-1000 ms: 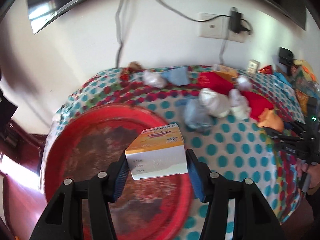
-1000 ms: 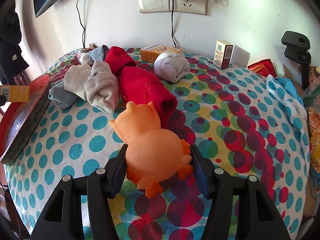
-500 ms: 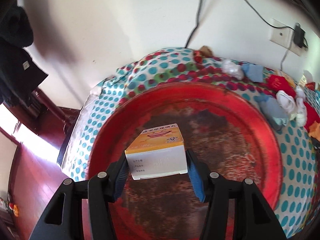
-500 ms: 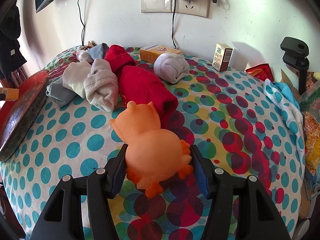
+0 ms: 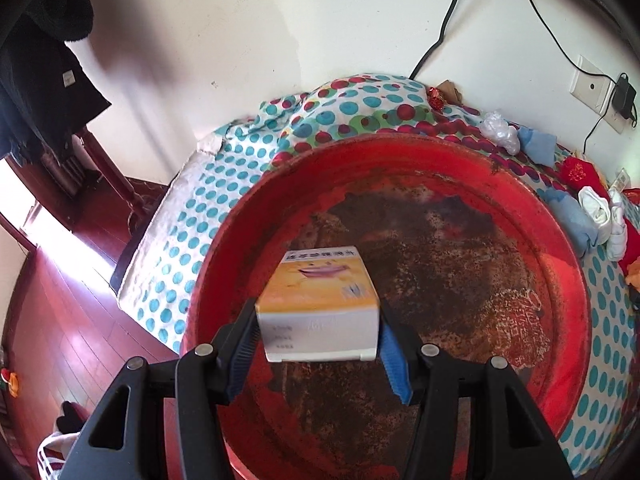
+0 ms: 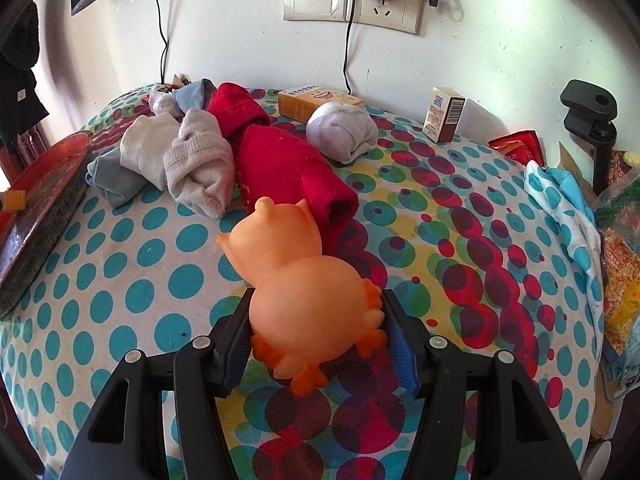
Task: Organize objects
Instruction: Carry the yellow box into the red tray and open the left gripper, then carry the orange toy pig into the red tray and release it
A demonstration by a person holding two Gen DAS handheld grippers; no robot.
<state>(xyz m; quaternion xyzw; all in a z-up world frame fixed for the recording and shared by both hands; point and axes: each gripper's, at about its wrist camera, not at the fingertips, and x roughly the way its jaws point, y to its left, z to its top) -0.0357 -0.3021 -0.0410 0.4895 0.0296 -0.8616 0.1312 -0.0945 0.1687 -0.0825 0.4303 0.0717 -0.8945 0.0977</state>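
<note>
My left gripper [image 5: 318,322] is shut on a small yellow-and-white box [image 5: 320,296] and holds it over the left half of a worn red round tray [image 5: 440,160]. The box seems to hang just above the rusty tray floor. In the right wrist view my right gripper [image 6: 316,314] is shut on an orange rubber toy animal [image 6: 300,276], low over the dotted tablecloth [image 6: 120,264]. The tray's edge [image 6: 44,184] shows at the far left of that view, with a corner of the box beside it.
Rolled socks lie in a heap: white [image 6: 200,168], grey [image 6: 112,180], red [image 6: 288,168] and a pale ball [image 6: 344,128]. Two more small boxes [image 6: 316,100] [image 6: 444,114] stand by the wall. Clutter and a black clamp [image 6: 592,120] crowd the right edge. Red wooden floor [image 5: 60,320] lies beyond the table's left edge.
The left gripper has carried the box leftward and lower, from the tray's right rim to over its left half. The right gripper and the toy have stayed put.
</note>
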